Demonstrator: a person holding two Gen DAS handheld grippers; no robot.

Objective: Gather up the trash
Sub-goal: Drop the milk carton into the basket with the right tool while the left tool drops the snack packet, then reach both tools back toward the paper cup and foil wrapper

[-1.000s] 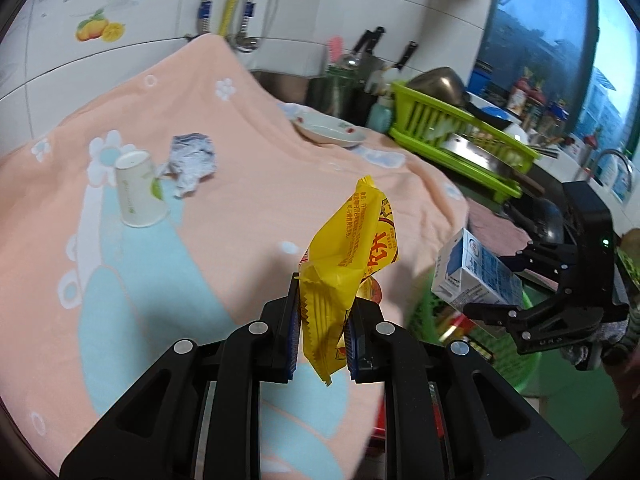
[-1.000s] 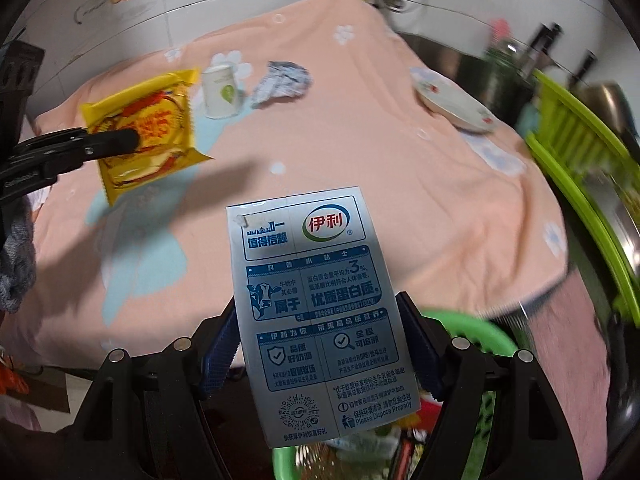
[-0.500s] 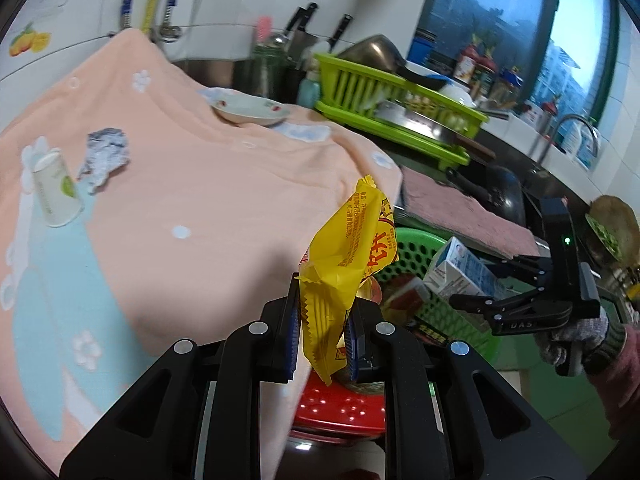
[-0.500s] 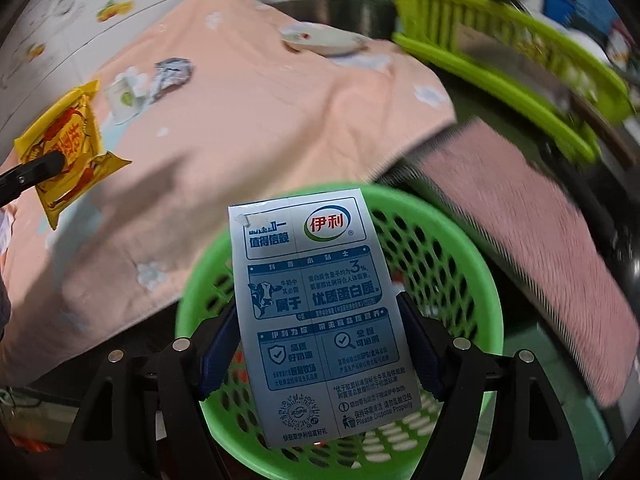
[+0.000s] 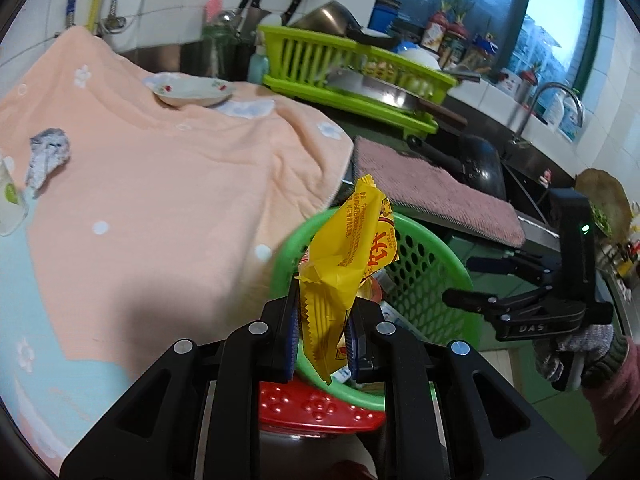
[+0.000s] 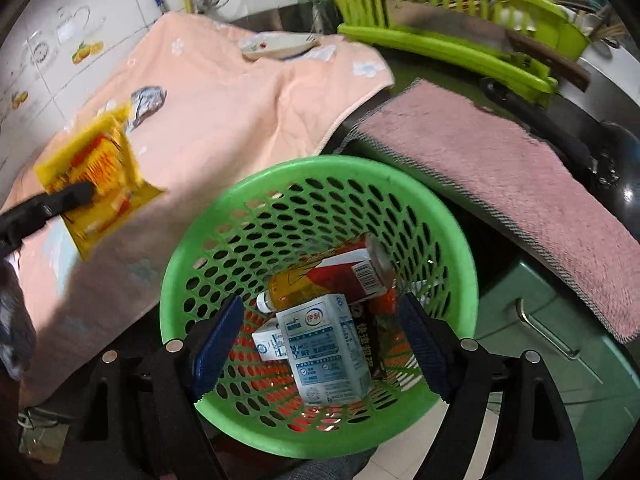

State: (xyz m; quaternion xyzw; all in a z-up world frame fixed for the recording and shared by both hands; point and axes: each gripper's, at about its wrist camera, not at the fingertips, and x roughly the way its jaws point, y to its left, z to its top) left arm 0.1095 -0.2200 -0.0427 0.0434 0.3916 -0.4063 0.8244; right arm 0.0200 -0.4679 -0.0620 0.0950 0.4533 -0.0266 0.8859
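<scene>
A: Your left tongs (image 5: 322,340) first. What's between the pads?

B: Narrow set, blue ribbed pads pinching the yellow wrapper (image 5: 348,256) by its crimped, saw-toothed bottom seam. The film is glossy and creased, standing upright above your fingers, red print on the face turned right. Seen from your right wrist, the same wrapper (image 6: 94,176) hangs flat and square over the cloth, clamped by one black finger.

A: And your right tongs (image 6: 320,336)?

B: Wide. The jaws have just been opening and nothing is between them. The milk carton (image 6: 324,350) lies loose directly beneath them, in the bottom of the green basket (image 6: 440,220): a waxy white-and-blue box, printed panel up, tilted against a second small carton (image 6: 266,342) on its left.

A: Anything else down there?

B: Just past the carton, a plastic bottle (image 6: 332,276) on its side, amber liquid, red label, white cap toward your left pad. The basket is round, smooth plastic, walls perforated with oval holes. From your left wrist it sits just behind the wrapper, atop a red embossed stool (image 5: 316,408).

A: Farther out?

B: Left of the basket, a soft peach towel (image 5: 168,184) with pale flowers covers the counter; on it a crumpled foil ball (image 5: 46,152), a paper cup (image 5: 8,208) at the picture's edge and a shallow ceramic dish (image 5: 190,92). Right of the basket, a nubby pink mat (image 6: 492,188); beyond it, a lime slatted dish rack (image 6: 452,24).
</scene>
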